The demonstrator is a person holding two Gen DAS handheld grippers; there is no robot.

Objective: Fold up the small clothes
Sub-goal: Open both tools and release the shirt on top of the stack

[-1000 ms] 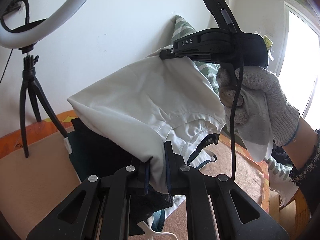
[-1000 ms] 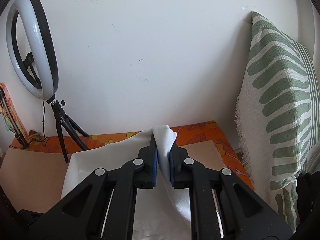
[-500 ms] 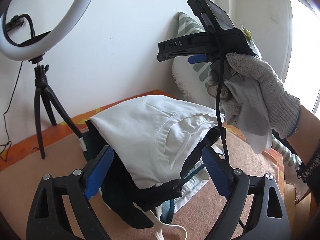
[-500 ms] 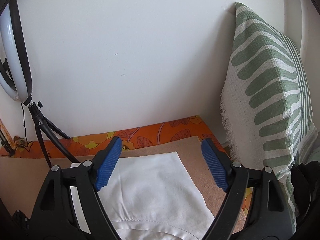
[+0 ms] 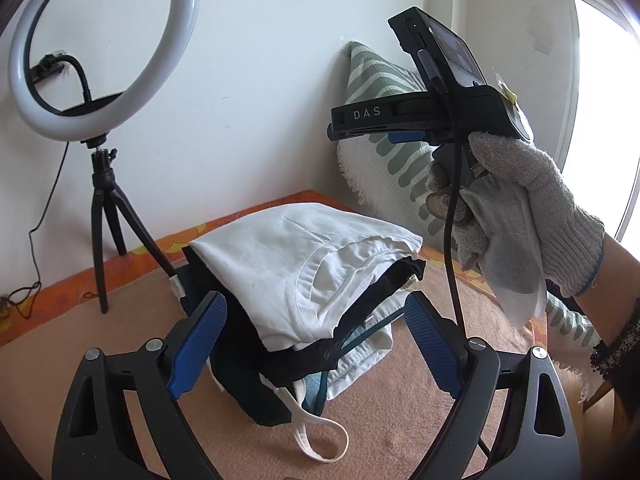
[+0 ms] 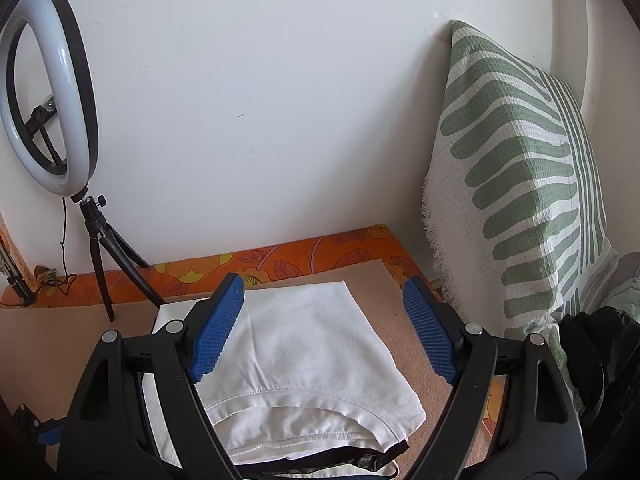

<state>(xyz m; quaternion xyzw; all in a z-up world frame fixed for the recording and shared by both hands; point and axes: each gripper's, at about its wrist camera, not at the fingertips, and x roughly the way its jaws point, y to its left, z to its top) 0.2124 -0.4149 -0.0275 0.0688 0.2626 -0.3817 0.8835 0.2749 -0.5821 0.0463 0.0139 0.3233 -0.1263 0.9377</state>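
Note:
A folded white garment [image 5: 304,264] lies on top of a small pile of folded clothes [image 5: 256,364], dark and white, on the tan mat. My left gripper [image 5: 316,320] stands open just in front of the pile with nothing between its blue pads. My right gripper [image 5: 372,128], held by a gloved hand [image 5: 516,216], hovers above and to the right of the pile. In the right wrist view the right gripper [image 6: 320,312] is open above the white garment [image 6: 308,356], and its pads [image 6: 218,324] do not touch the cloth.
A ring light on a black tripod [image 5: 108,208] stands at the back left against the white wall. A green-and-white striped cushion [image 6: 516,184] leans at the right. The tan mat [image 5: 40,368] lies over an orange flowered cloth [image 6: 320,256]. Dark clothing [image 6: 600,352] lies at far right.
Both grippers have let go of the white garment and opened wide. The garment has dropped flat onto the pile. Both grippers have drawn back and lifted slightly.

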